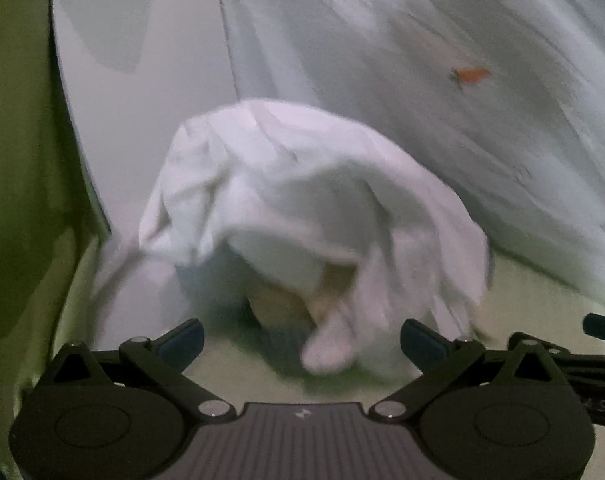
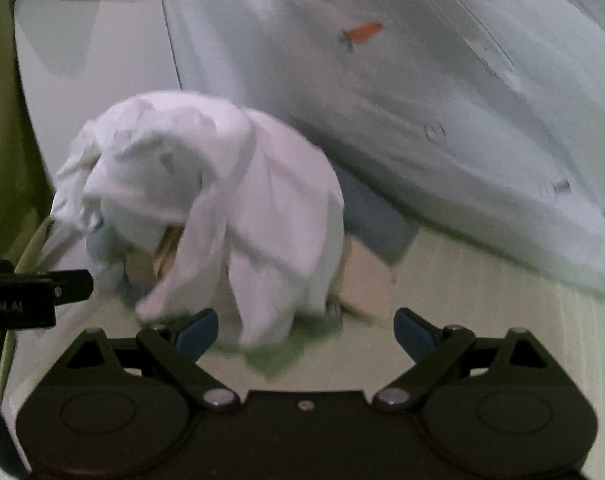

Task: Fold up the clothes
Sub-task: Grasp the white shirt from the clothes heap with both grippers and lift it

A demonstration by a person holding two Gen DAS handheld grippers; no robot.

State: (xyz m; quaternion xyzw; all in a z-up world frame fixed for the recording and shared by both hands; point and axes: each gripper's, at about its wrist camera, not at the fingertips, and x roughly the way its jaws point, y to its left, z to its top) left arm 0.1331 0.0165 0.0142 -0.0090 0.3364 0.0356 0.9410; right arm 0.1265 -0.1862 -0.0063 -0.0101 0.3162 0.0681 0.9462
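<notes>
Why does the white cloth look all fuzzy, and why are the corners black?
Left wrist view: the crumpled white cloth heap is smeared, most at its lower right edge, probably by motion; the open left gripper looks sharper. Right wrist view: the heap is blurred too, the orange carrot print soft. Both views: dim light, and black corners from the round fisheye lens, which also bends straight lines.

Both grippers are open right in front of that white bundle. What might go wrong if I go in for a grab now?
1. The white garment is a crumpled heap with several loose flaps, so the left gripper may pinch stacked layers, not one edge.
2. Something tan shows under it and might get caught by the right gripper.
3. The carrot-print sheet lies close behind and could snag when lifting.
</notes>
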